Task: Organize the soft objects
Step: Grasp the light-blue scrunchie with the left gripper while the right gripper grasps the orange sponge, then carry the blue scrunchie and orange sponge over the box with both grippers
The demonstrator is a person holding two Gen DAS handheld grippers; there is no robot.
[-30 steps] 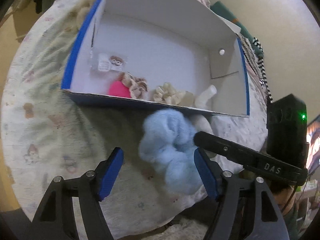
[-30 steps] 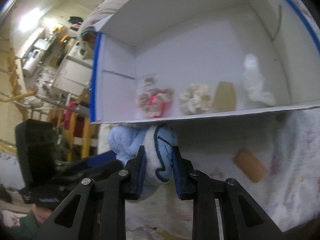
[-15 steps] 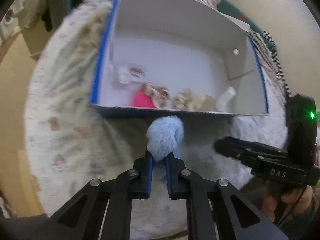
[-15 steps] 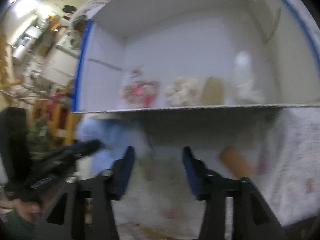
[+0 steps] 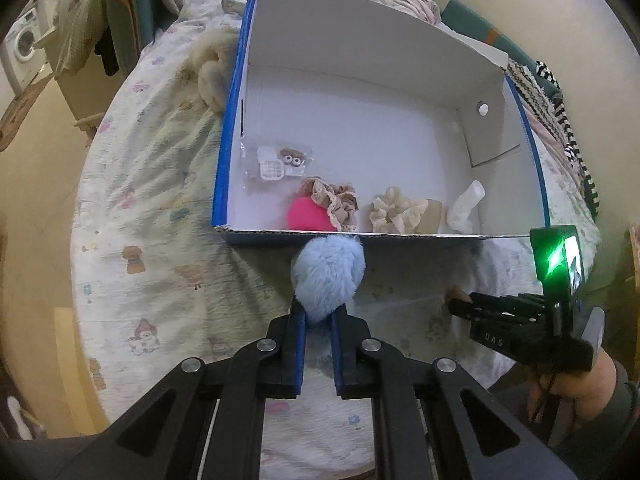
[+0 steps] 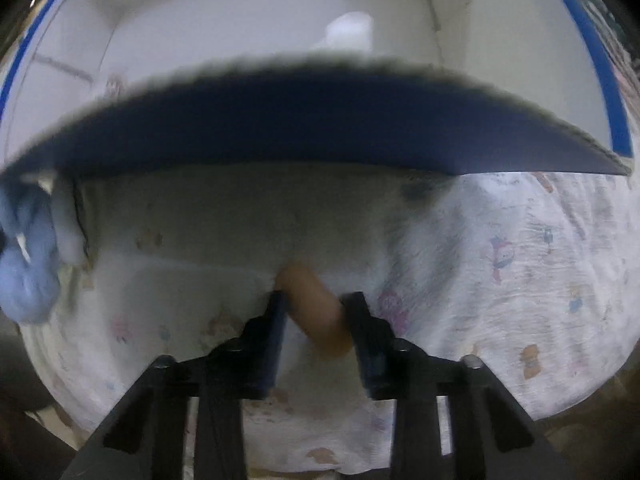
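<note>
My left gripper [image 5: 319,312] is shut on a fluffy light-blue soft toy [image 5: 328,272] and holds it just in front of the near wall of a white box with blue edges [image 5: 232,92]. The toy also shows at the left edge of the right wrist view [image 6: 28,256]. Inside the box lie a pink sponge [image 5: 306,214], a beige scrunchie [image 5: 336,200], a cream scrunchie [image 5: 394,210] and a white soft piece [image 5: 466,206]. My right gripper [image 6: 314,300] is low over the bedsheet, its jaws open around a tan sponge [image 6: 316,308]. It also shows in the left wrist view [image 5: 460,304].
The box stands on a bed with a printed white sheet [image 5: 152,208]. A small clear packet [image 5: 276,162] lies in the box. A cream fluffy item [image 5: 210,68] lies outside the box's left wall. Striped fabric [image 5: 560,108] lies at the right.
My right gripper let go of the blue toy, opened, and moved right and down onto the tan sponge. My left gripper closed on the blue toy and lifted it toward the box.
</note>
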